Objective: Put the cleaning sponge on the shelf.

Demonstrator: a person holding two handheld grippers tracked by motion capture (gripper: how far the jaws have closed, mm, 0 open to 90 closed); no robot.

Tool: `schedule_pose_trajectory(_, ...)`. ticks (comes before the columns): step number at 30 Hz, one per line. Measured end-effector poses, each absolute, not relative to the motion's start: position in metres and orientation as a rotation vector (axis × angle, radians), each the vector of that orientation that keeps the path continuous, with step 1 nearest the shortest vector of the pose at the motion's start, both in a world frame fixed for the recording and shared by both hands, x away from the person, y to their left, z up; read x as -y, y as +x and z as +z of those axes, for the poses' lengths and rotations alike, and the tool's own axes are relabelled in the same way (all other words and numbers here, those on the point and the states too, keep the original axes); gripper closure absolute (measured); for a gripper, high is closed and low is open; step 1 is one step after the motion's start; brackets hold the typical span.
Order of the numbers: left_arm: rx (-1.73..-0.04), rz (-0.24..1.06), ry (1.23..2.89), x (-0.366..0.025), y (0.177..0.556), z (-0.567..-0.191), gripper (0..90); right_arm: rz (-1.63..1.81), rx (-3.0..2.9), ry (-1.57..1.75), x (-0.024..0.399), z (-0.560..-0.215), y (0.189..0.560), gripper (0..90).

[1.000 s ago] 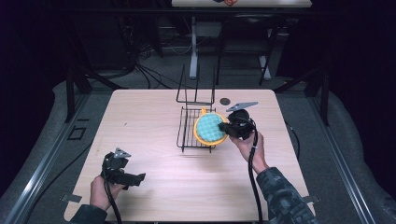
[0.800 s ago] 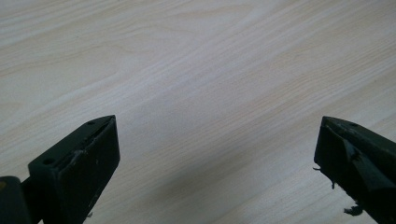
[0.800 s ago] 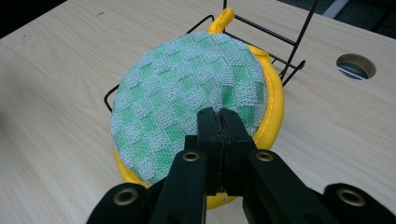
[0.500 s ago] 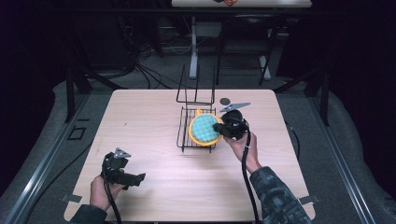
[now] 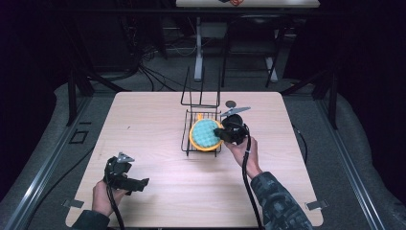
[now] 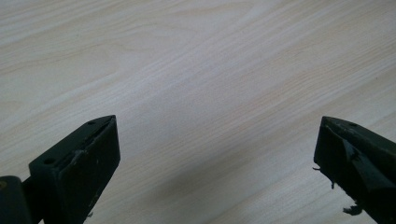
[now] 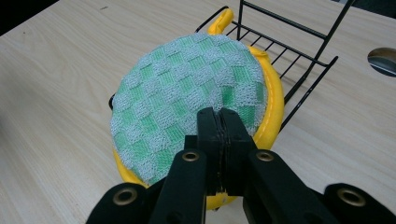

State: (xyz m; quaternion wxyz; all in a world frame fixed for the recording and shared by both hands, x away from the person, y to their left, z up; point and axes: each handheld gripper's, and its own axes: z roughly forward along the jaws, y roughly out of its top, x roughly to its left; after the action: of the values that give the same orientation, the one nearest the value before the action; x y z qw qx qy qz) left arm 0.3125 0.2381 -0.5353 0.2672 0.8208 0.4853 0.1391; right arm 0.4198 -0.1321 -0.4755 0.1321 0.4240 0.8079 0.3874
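Note:
A round yellow pad with a green-and-white checked cloth face (image 5: pixel 205 134) (image 7: pixel 187 102) lies tilted over the base of a black wire rack (image 5: pixel 184 143) (image 7: pixel 299 32) at the table's middle. My right gripper (image 5: pixel 220 136) (image 7: pixel 218 114) is shut on the pad's right rim, with its jaws pressed together over the cloth edge. A yellow tab (image 7: pixel 220 21) pokes out at the pad's far side. At the front left, my left gripper (image 5: pixel 142 182) (image 6: pixel 217 154) hovers low over the bare wooden table (image 6: pixel 196 70), jaws wide apart with nothing between them.
The rack's tall upright wire back (image 5: pixel 201 91) rises on its far side. A small dark round hole (image 5: pixel 231 103) (image 7: pixel 384 59) sits in the tabletop behind my right gripper. Bare wood stretches between the two hands and along the left half.
My right gripper has carried the pad leftward, so it now sits farther over the rack's base. The left gripper has stayed in place.

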Motion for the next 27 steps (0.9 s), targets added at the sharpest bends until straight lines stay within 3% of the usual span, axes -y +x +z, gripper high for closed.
schedule_pose_trajectory(27, -1.308, 0.371, 2.215, -0.237, 0.311, -0.535, 0.5, 1.08, -2.243, 1.394, 0.116, -0.498, 0.433, 88.3)
